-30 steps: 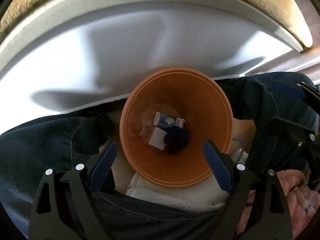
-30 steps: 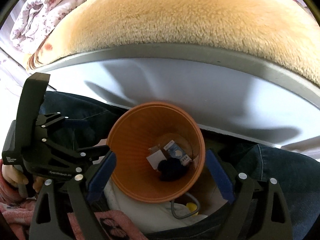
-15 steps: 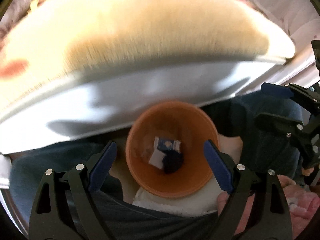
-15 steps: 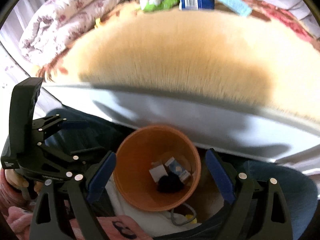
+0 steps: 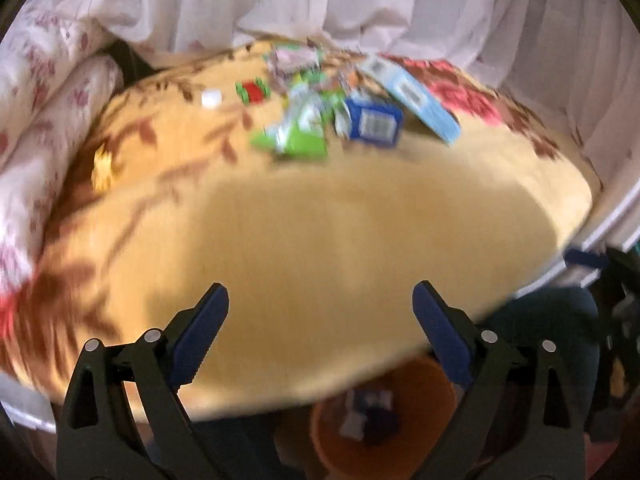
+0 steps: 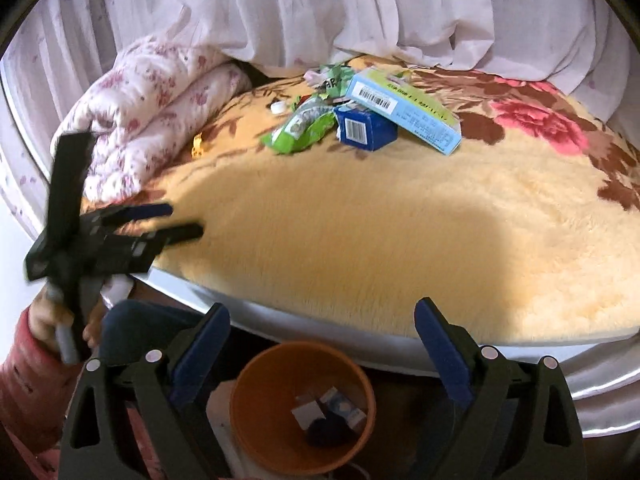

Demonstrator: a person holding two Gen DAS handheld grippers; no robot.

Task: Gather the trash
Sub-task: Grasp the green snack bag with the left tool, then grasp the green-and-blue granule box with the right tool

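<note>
Lying heaped far back on the bed (image 6: pixel 360 240): stiff, light boxes (image 6: pixel 366 131), a crinkly, slippery wrapper (image 6: pixel 298 130). Hovering spread and empty, left gripper (image 5: pixel 320 322) and right gripper (image 6: pixel 322 330); pinching box edges looking safest.

Green wrapper (image 6: pixel 298 130), dark-blue box (image 6: pixel 366 130), light-blue carton (image 6: pixel 404 110) clustered; orange bin (image 6: pixel 302 406) holds scraps.

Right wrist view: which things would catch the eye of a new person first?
A heap of litter, with a green wrapper, a dark blue box and a light blue carton, lies at the far side of the yellow floral blanket. Below the bed edge stands an orange bin holding some trash.
</note>
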